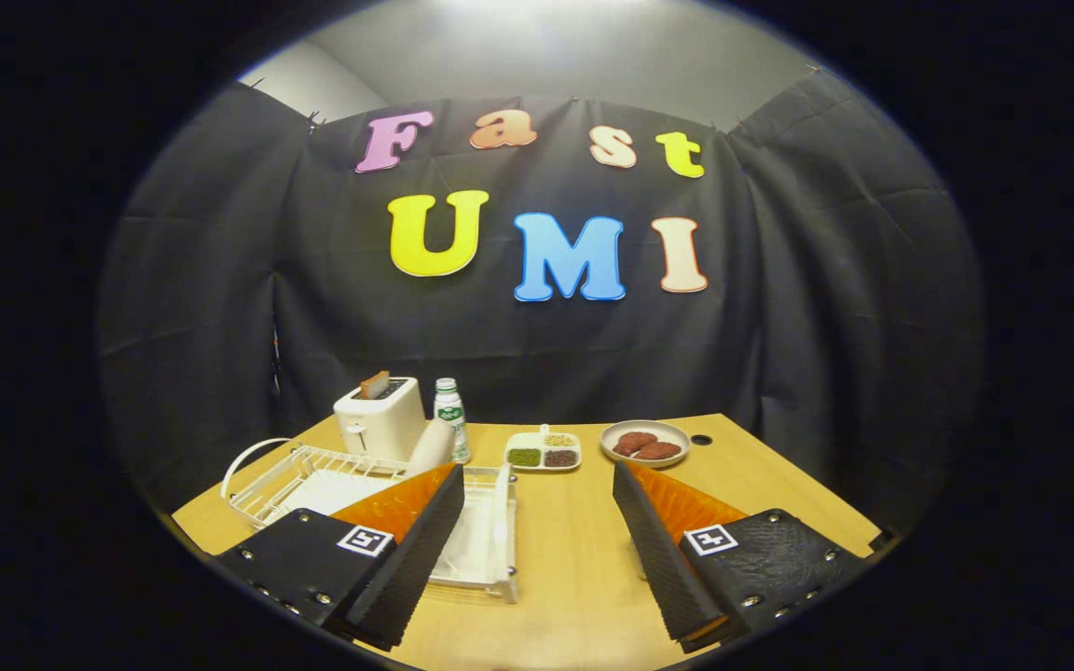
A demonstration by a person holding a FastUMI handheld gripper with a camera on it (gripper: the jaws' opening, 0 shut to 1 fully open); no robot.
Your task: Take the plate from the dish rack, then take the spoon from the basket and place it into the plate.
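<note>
Gripper view: claw spread wide above the light wooden worktop, pinching nothing. White wire dish rack lies beyond the left finger, a pale upright plate at its far end beside the white toaster.

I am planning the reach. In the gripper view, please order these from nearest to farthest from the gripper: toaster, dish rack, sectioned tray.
The gripper is open, its fingers apart above the table.
1. Dish rack: at the left finger, partly behind it.
2. Sectioned tray: beyond the fingers, near the middle.
3. Toaster: farthest, behind the rack on the left.
</note>
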